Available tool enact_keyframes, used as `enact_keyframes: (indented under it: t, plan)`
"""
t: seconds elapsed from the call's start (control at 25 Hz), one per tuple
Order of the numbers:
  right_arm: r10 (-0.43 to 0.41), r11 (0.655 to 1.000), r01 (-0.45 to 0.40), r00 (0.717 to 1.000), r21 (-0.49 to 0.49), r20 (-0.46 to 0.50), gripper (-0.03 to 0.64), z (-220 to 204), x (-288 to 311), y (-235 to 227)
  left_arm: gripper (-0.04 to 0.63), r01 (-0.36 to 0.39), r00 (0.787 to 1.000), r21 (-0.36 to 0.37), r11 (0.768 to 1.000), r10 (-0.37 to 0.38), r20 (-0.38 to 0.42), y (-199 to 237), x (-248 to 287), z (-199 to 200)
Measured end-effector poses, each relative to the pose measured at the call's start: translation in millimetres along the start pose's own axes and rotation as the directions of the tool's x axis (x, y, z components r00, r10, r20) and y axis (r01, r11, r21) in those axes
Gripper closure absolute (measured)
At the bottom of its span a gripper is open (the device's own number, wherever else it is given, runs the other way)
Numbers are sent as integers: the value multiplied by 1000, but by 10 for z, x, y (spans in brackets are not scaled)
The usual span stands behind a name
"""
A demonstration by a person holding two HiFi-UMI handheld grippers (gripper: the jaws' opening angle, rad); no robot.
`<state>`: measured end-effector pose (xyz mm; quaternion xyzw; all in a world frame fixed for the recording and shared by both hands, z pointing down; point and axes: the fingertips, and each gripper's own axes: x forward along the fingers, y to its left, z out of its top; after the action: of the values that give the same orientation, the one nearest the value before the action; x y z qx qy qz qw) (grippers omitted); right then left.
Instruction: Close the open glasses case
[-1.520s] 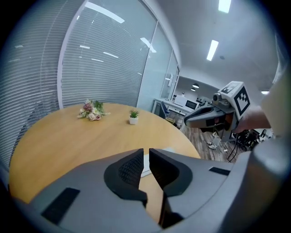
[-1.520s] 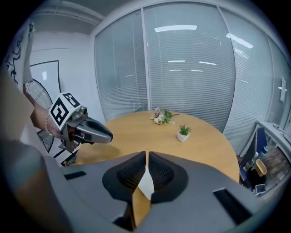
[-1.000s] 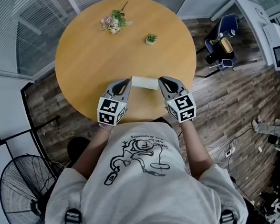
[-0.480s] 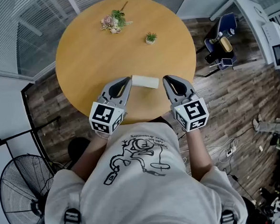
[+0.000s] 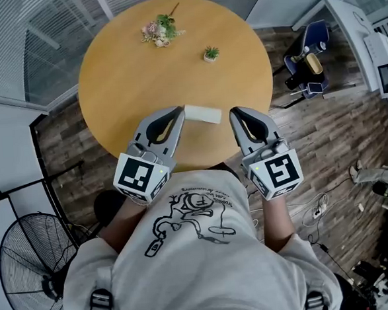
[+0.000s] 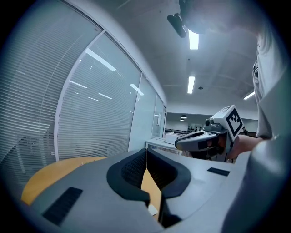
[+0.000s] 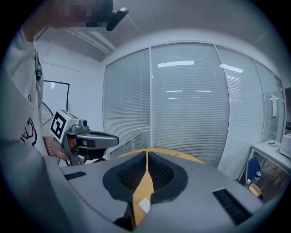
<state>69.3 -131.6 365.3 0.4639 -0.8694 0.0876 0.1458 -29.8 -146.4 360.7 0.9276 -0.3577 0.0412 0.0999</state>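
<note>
We held two grippers, left gripper (image 5: 177,111) and right gripper (image 5: 235,112), fingers of both pressed together, empty. The white rectangular glasses case (image 5: 202,114) lay between their tips on the round wooden desk (image 5: 128,63).

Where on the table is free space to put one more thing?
The widest bare patch is the middle and left of the table, between the flowers and the case. The right part, between the plant and the right gripper, is also free. The near edge is crowded: the case lies there between the left gripper and right gripper.
</note>
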Motion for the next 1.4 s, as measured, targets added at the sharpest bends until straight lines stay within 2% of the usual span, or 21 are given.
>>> enact_keyframes:
  t: [0.24,0.64,0.84,1.24,1.4]
  plan:
    - [4,1000,-4,1000,-20,29,595,222,-91,93,572,13,999,20,1000,-14,35,-89,-63,250]
    - [-7,999,8,999,-40,48,595,390,-157,184,574,26,998,25,999,-28,64,-123,-114,408]
    - [-7,999,9,998,-34,60,597,437,-205,194,574,26,990,8,1000,-27,141,-169,-140,577]
    - [-4,999,6,998,-36,58,598,444,-182,165,574,25,993,18,1000,-27,113,-152,-105,522]
    - [-6,999,8,998,-38,61,600,459,-183,161,574,27,997,28,999,-29,65,-138,-100,443]
